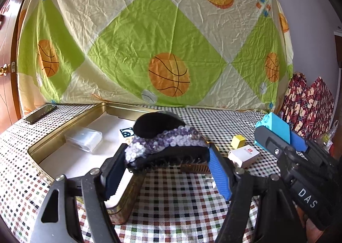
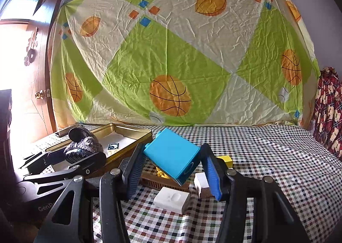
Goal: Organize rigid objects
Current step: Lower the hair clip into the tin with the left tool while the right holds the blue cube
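A black hair claw clip [image 1: 166,142] with purple and silver sequins sits crosswise between the pads of my left gripper [image 1: 166,168], which is shut on it. It hangs over the near right side of the gold tin tray [image 1: 64,125]. My right gripper [image 2: 173,171] is shut on a tilted light-blue toy brick [image 2: 171,156], held above the checked cloth. The left wrist view shows that brick [image 1: 277,126] at the right. In the right wrist view the clip [image 2: 83,146] hangs over the tray [image 2: 132,130] at the left.
Inside the tray lie a clear plastic box [image 1: 84,138] and a small black-and-white cube [image 1: 126,133]. On the cloth lie a yellow cube [image 1: 238,141], a white box with a red label [image 1: 243,155], a brown comb [image 1: 194,167], a white block [image 2: 172,199] and a phone [image 1: 40,113].
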The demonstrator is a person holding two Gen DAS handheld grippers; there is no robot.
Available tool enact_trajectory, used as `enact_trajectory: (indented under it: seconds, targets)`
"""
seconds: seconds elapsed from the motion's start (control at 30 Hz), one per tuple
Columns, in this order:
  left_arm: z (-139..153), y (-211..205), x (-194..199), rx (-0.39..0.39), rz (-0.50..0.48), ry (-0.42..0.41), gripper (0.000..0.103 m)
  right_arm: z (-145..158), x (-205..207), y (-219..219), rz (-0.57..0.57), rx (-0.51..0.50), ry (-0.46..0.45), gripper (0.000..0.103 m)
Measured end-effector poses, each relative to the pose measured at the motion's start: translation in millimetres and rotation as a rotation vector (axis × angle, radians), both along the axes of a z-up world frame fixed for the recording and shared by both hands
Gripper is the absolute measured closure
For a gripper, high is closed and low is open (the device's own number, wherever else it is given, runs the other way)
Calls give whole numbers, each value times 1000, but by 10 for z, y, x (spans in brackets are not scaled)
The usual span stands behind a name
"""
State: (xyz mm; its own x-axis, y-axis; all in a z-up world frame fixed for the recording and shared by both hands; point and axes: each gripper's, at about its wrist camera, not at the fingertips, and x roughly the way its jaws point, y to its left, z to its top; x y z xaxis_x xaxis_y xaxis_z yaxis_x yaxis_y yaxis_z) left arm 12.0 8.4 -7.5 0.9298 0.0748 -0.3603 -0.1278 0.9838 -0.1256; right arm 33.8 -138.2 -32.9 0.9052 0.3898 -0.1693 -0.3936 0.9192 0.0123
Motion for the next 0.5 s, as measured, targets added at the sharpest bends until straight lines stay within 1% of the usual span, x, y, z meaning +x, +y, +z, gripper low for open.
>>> enact_trajectory:
  seconds: [0.3,0.5]
  targets:
    - [6,125,-6,-12,14,3,30,-5,2,69,24,-2,7,48]
    - [16,167,-20,-12,5,-1,30,-9,-5,104,46,2,12,48]
